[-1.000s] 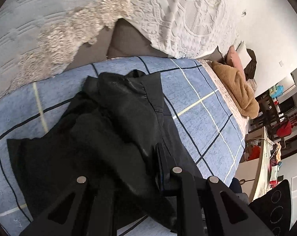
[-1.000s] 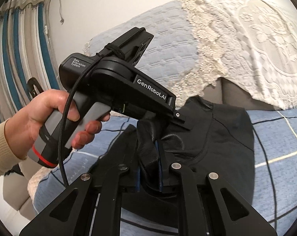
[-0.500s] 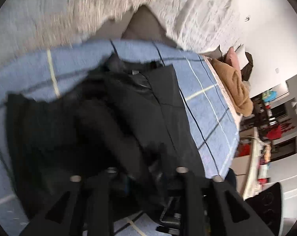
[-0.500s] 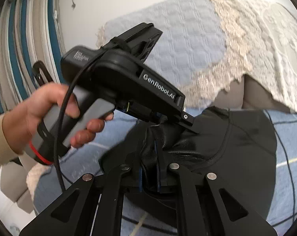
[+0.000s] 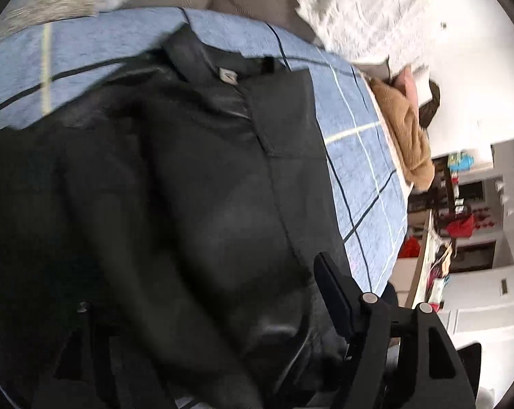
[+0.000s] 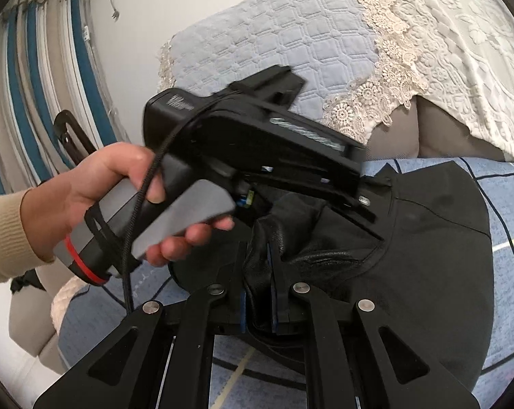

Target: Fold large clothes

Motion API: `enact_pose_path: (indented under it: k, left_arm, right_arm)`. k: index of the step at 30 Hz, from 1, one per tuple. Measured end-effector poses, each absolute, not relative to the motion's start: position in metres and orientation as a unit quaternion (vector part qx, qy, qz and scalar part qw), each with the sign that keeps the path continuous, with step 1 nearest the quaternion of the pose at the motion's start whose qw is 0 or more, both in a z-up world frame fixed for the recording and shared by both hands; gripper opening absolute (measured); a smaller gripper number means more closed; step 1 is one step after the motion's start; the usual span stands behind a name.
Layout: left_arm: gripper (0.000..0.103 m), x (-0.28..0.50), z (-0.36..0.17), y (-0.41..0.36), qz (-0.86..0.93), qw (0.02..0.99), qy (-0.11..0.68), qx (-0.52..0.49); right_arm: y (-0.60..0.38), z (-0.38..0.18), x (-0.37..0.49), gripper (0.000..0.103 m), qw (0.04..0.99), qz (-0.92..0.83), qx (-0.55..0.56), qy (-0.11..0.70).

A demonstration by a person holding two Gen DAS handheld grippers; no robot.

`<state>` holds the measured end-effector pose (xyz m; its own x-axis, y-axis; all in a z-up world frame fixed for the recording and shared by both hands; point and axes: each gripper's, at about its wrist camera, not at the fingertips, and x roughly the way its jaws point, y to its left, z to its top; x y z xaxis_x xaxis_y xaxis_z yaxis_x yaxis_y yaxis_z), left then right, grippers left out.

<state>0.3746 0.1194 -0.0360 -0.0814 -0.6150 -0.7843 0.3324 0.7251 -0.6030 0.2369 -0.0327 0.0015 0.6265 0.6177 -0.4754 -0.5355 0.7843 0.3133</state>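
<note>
A black leather-like jacket (image 5: 195, 184) lies bunched on a blue checked cover (image 5: 362, 184); it also shows in the right wrist view (image 6: 427, 266). My right gripper (image 6: 261, 272) is shut on a fold of the jacket near its edge. My left gripper (image 5: 209, 293) is over the jacket with its fingers spread wide; one finger (image 5: 335, 293) shows, the other is lost against the dark cloth. The left gripper's body (image 6: 257, 150), held by a hand (image 6: 96, 197), hangs over the jacket in the right wrist view.
A quilted pale cover with lace trim (image 6: 376, 47) drapes the sofa back. A brown blanket (image 5: 406, 129) and pillows lie at the far end. Striped curtains (image 6: 35, 78) hang at the left. A cluttered counter (image 5: 437, 262) stands beyond the sofa.
The left gripper has opened and let go of the jacket fold, and has moved forward over the garment. The right gripper has kept its hold and shifted little.
</note>
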Motion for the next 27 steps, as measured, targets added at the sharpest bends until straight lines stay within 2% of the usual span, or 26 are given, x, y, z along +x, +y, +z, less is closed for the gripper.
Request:
enact_pose_path:
  k: [1, 3, 4, 5, 8, 9, 10, 12, 15, 16, 17, 18, 25, 26, 27]
  left_arm:
    - [0.073, 0.375, -0.037, 0.114, -0.351, 0.671, 0.646, -0.098]
    - [0.064, 0.373, -0.034, 0.103, -0.358, 0.674, 0.642, -0.072]
    - [0.050, 0.371, -0.034, 0.099, -0.356, 0.677, 0.641, -0.056]
    - [0.041, 0.370, -0.034, 0.095, -0.355, 0.677, 0.644, -0.038]
    - [0.024, 0.367, -0.029, 0.089, -0.358, 0.679, 0.641, -0.021]
    - [0.021, 0.366, -0.027, 0.087, -0.358, 0.682, 0.638, -0.011]
    - [0.019, 0.365, -0.026, 0.085, -0.355, 0.685, 0.636, -0.002]
    - [0.019, 0.366, -0.026, 0.083, -0.357, 0.683, 0.637, 0.001]
    - [0.019, 0.370, -0.025, 0.088, -0.361, 0.678, 0.640, -0.010]
    - [0.019, 0.370, -0.024, 0.089, -0.359, 0.680, 0.639, -0.012]
    - [0.019, 0.370, -0.022, 0.090, -0.361, 0.681, 0.638, -0.014]
    - [0.019, 0.370, -0.021, 0.090, -0.363, 0.680, 0.636, -0.018]
    - [0.019, 0.374, -0.015, 0.094, -0.366, 0.680, 0.634, -0.040]
    - [0.018, 0.374, -0.012, 0.094, -0.369, 0.680, 0.632, -0.041]
    - [0.018, 0.374, -0.008, 0.095, -0.371, 0.683, 0.628, -0.038]
  right_arm:
    - [-0.032, 0.000, 0.236, 0.009, 0.899, 0.321, 0.067, 0.291]
    - [-0.033, -0.002, 0.237, 0.009, 0.896, 0.323, 0.070, 0.298]
    - [-0.036, -0.003, 0.238, 0.009, 0.895, 0.321, 0.076, 0.301]
    - [-0.038, -0.003, 0.238, 0.010, 0.894, 0.320, 0.078, 0.304]
    - [-0.044, -0.005, 0.237, 0.013, 0.890, 0.323, 0.074, 0.313]
    - [-0.046, -0.005, 0.235, 0.015, 0.890, 0.321, 0.071, 0.315]
    - [-0.049, -0.004, 0.232, 0.017, 0.890, 0.322, 0.069, 0.316]
    - [-0.058, 0.000, 0.219, 0.034, 0.891, 0.329, 0.060, 0.307]
    - [-0.072, 0.007, 0.195, 0.050, 0.906, 0.319, 0.029, 0.277]
    - [-0.075, 0.006, 0.190, 0.057, 0.913, 0.302, 0.015, 0.273]
    - [-0.077, 0.005, 0.184, 0.073, 0.921, 0.281, -0.006, 0.271]
    - [-0.079, 0.002, 0.178, 0.076, 0.928, 0.258, -0.033, 0.266]
    - [-0.039, -0.029, 0.193, 0.076, 0.931, 0.170, -0.176, 0.270]
    - [-0.035, -0.030, 0.196, 0.073, 0.934, 0.156, -0.181, 0.267]
    - [-0.035, -0.027, 0.198, 0.061, 0.937, 0.149, -0.173, 0.263]
